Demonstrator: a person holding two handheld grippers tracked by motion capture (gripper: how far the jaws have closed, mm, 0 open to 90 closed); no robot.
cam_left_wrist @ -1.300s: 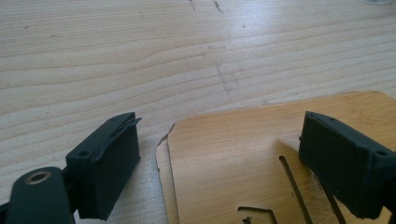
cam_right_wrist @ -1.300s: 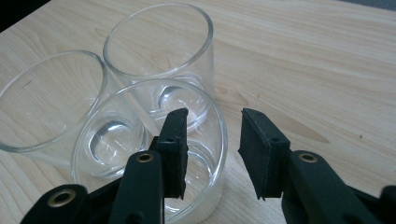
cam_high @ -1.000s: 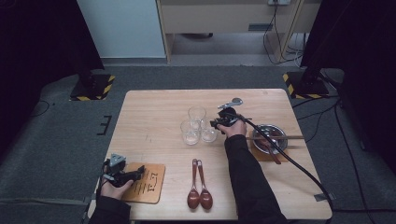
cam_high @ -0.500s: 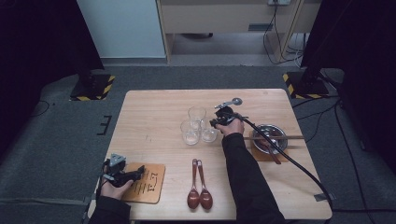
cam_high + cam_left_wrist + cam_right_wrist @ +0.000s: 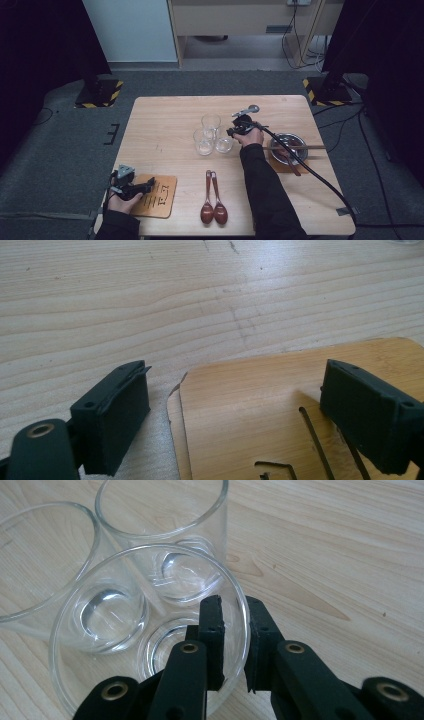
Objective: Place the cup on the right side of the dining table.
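Glass (image 5: 150, 645) rim at centre now sits clamped as the right gripper (image 5: 234, 630) jaws have just been closing; left gripper (image 5: 235, 415) jaws apart over the wooden counter (image 5: 165, 125), grey floor around.

Wooden board (image 5: 156, 195) markings (dark, illegible)

Lab/recording studio, not a home: light wooden table (image 5: 165, 112) on grey carpet floor (image 5: 60, 145), black curtains (image 5: 45, 40) both sides, yellow-black hazard-striped stand bases (image 5: 97, 95), loose black cables (image 5: 300, 30) by beige cabinet (image 5: 245, 17).
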